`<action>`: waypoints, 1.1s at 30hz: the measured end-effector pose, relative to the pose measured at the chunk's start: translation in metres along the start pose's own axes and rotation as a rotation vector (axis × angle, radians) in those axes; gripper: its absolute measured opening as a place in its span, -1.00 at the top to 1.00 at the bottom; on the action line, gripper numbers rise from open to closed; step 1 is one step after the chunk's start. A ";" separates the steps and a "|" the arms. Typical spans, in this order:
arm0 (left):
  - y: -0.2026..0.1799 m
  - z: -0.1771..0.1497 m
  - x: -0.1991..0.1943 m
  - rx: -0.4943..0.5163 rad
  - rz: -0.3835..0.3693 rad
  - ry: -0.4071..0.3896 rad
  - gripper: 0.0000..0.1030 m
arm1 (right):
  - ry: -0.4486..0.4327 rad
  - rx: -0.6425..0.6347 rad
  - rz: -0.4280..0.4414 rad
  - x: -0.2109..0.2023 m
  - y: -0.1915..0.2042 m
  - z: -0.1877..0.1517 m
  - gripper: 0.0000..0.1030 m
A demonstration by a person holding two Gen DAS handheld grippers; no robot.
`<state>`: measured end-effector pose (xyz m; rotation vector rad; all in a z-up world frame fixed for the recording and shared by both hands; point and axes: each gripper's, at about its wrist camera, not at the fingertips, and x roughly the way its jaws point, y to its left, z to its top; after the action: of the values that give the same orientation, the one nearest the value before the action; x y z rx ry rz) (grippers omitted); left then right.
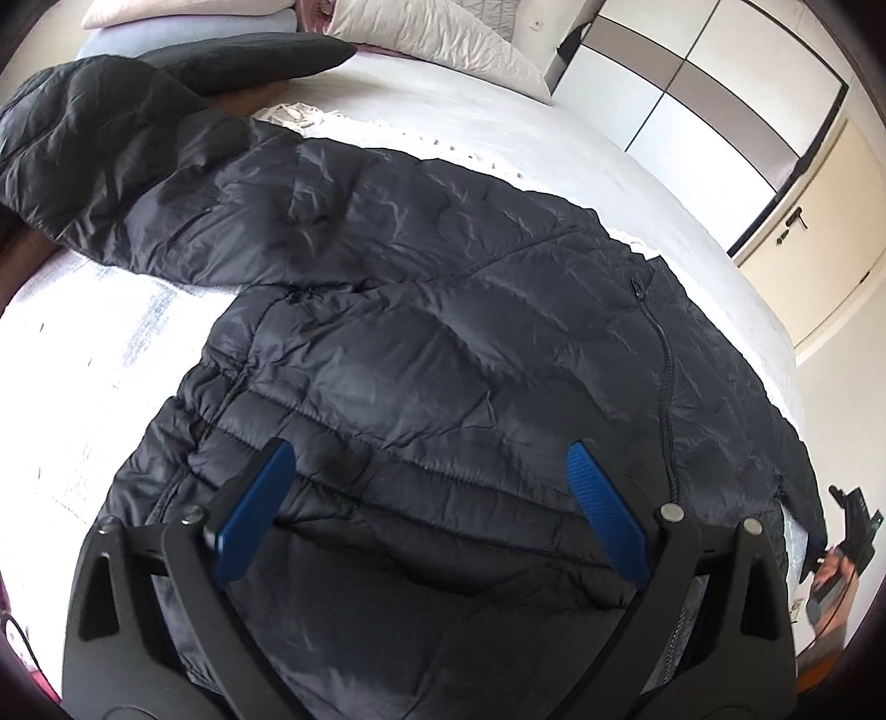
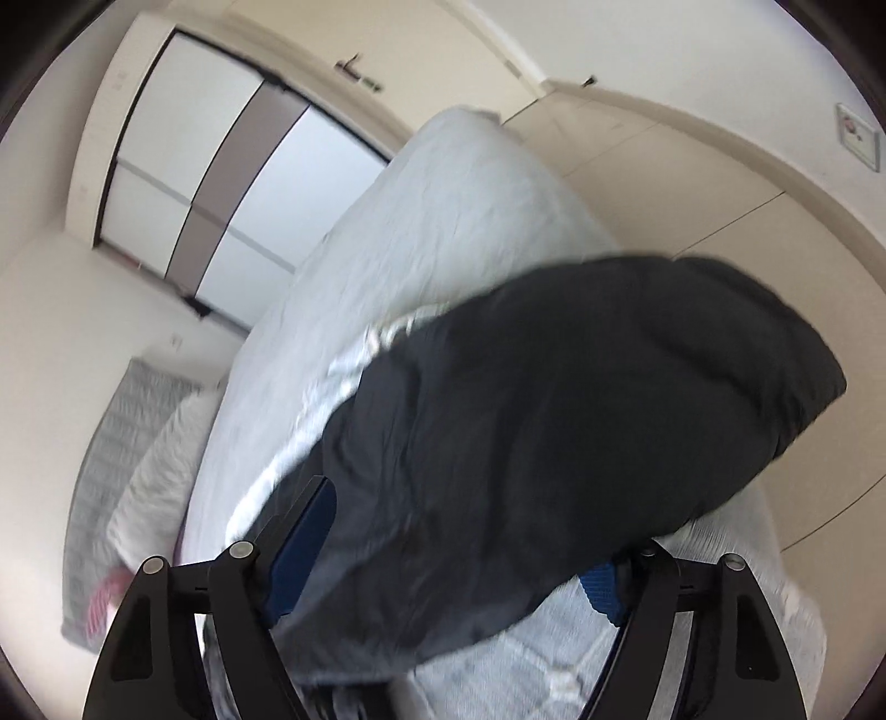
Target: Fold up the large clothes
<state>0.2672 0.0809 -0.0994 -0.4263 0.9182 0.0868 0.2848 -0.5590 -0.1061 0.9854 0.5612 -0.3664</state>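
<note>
Behind everything stood the wardrobe doors [image 1: 736, 105] and pale walls, and in front of them the bed [image 1: 554, 149] with its light grey cover filled most of what you saw. Pillows [image 1: 432, 39] were heaped at its far end. Across the cover lay the dark quilted jacket [image 1: 421, 332], spread flat with its front zip [image 1: 667, 387] uppermost. Its long axis ran from the hem close under your left hand up and away toward the hood and sleeve [image 1: 94, 149] at the far left.

Your left gripper [image 1: 426, 498] hung just over the hem end, its blue fingers [image 1: 606, 520] spread wide with jacket fabric beneath them but nothing pinched; that hand was the nearer one to the body of the garment. Your right gripper [image 2: 448, 545] was at the jacket's other edge, where a bulky dark fold [image 2: 554, 421] lay between its fingers [image 2: 302, 548]. That view was blurred, and you could not tell whether the pads pressed on the cloth. The next fold likely needed both hands to carry one side across that long axis.
</note>
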 end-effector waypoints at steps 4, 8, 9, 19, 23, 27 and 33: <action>-0.006 0.005 0.001 0.032 -0.020 0.001 -0.91 | -0.036 0.017 -0.037 0.002 0.007 0.011 0.23; -0.012 0.008 -0.004 0.067 -0.032 -0.012 -0.91 | -0.071 -0.101 -0.081 -0.003 0.040 0.005 0.80; -0.014 0.009 -0.005 0.071 -0.034 -0.016 -0.91 | -0.087 -0.139 -0.082 -0.007 0.048 0.003 0.82; -0.018 0.009 -0.009 0.104 -0.044 -0.024 -0.91 | -0.152 -0.899 -0.112 -0.045 0.229 -0.108 0.84; -0.015 0.011 -0.008 0.098 -0.051 -0.014 -0.91 | -0.046 -1.126 -0.079 -0.034 0.271 -0.176 0.84; -0.009 0.014 -0.009 0.081 -0.054 -0.014 -0.91 | 0.106 -1.295 -0.032 -0.018 0.289 -0.243 0.83; -0.005 0.017 -0.011 0.064 -0.078 -0.005 -0.91 | 0.501 -1.354 0.061 0.023 0.271 -0.324 0.53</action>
<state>0.2745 0.0843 -0.0805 -0.4016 0.8959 -0.0129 0.3575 -0.1434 -0.0754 -0.2477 1.0143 0.3445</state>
